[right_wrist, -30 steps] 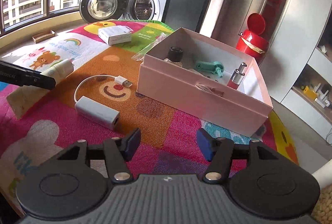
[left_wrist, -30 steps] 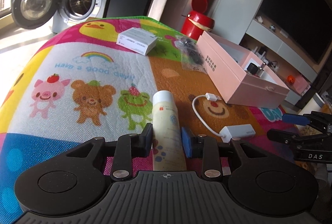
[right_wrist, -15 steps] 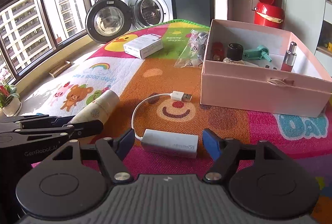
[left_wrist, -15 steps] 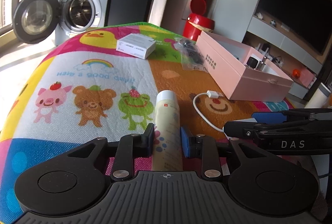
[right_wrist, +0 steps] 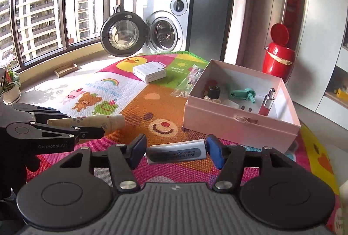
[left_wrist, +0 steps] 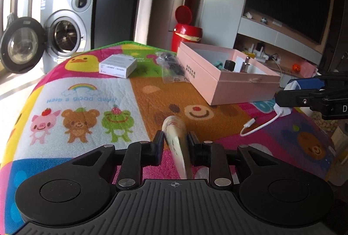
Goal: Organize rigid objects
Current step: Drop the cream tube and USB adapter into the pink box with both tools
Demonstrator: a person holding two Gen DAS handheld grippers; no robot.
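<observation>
Risk: cable under adapter (right_wrist: 176, 153) may snag pink box (right_wrist: 237, 126) rim at 1 o'clock. Right claw (right_wrist: 175, 151) has just closed, pinching it; left claw (left_wrist: 175, 143) has just closed, pinching tube (left_wrist: 177, 143), both w/ loads lifted.

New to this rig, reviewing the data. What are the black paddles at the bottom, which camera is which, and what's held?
No robot arm here: a person holds a two-finger gripper in each hand, and each carries a fisheye camera looking along its fingers. The left gripper is clamped on a cream tube. The right gripper, whose jaws have just been closing, is shut on a white adapter; its cable dangles. On the colourful mat sit a pink box, a white carton and a plastic bag.
</observation>
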